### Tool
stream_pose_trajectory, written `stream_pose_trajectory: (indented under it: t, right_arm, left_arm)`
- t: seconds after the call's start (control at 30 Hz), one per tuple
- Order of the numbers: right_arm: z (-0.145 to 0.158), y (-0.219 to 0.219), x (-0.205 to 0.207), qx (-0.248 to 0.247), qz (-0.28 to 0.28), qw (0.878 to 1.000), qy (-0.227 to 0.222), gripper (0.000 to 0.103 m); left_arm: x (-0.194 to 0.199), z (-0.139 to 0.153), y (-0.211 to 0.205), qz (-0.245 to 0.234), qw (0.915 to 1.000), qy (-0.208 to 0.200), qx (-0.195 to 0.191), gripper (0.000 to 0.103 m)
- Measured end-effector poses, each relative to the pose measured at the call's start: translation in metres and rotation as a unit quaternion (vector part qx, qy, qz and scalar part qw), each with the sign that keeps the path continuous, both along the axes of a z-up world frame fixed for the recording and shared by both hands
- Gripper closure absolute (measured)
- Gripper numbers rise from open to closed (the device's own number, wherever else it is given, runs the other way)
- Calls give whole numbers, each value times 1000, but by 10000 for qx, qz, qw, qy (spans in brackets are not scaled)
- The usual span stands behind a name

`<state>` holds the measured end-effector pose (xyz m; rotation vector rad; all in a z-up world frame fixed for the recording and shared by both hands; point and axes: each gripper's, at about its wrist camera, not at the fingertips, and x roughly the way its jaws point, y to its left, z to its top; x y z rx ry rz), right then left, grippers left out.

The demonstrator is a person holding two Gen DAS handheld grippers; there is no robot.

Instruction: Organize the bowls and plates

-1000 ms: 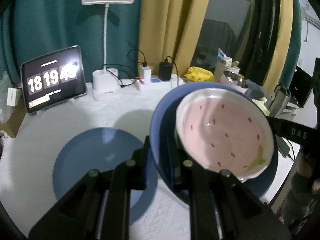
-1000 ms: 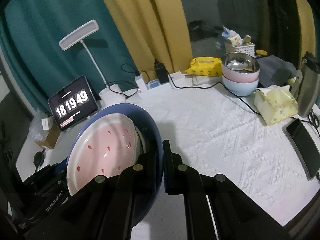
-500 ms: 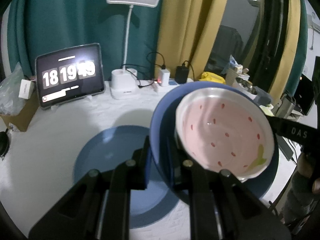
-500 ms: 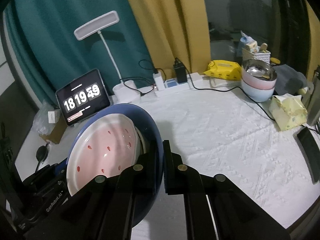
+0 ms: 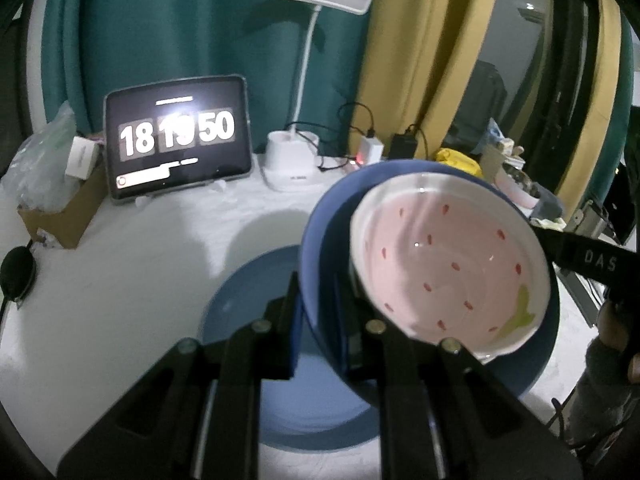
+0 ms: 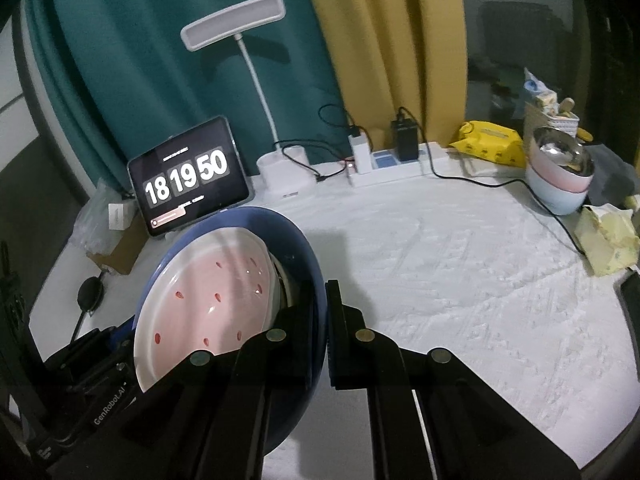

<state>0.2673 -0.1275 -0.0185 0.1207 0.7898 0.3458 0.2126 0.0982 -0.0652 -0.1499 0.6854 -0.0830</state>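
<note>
Both grippers, left (image 5: 316,316) and right (image 6: 322,320), are clamped on the blue plate (image 5: 320,240) carrying the pink bowl (image 5: 448,264); second plate (image 5: 244,304) sits on the table at 7 o'clock below it.

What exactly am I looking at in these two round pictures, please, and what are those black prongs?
There is no robot: a person holds a hand gripper in each hand, each with a fisheye camera looking along its two black fingers. Both the left gripper and the right gripper are clamped on opposite rims of a blue plate that carries a pink strawberry bowl, raised over the white table. Another blue plate lies on the table below it. At the back stand a tablet clock and a lamp.
</note>
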Motion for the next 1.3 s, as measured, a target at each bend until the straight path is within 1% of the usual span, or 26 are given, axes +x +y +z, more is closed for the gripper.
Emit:
stream_pose_trajectory:
  t: [0.17,0.43,0.63,0.77,0.87,1.13,1.23,1.3]
  right_arm:
    - [-7,18,9,-29,124,9999,75,97]
    - [-24,41,28,-34,277,9992,269,97]
    - [-38,50,40,-12,326,9985,435,97]
    - [-43,53,46,14,363,9982,484,97]
    - [-47,56,49,-9,388,9978,534,96]
    - [-51,57,53,-46,402,9979,514,94]
    - [-51,58,52,-87,406,9981,463,94]
    - [-51,58,52,-103,402,9981,459,94]
  left_arm:
    - [5,-6,15,113,9999,62,-20,90]
    - [16,-21,37,266,9993,274,21,90]
    - [24,-31,42,320,9986,423,80,90]
    - [26,-30,44,364,9985,393,137,90]
    - [29,-30,47,380,9985,392,87,90]
    - [30,-32,48,430,9982,390,150,87]
    - [29,-32,45,458,9979,337,308,86]
    - [29,-32,45,478,9977,323,349,86]
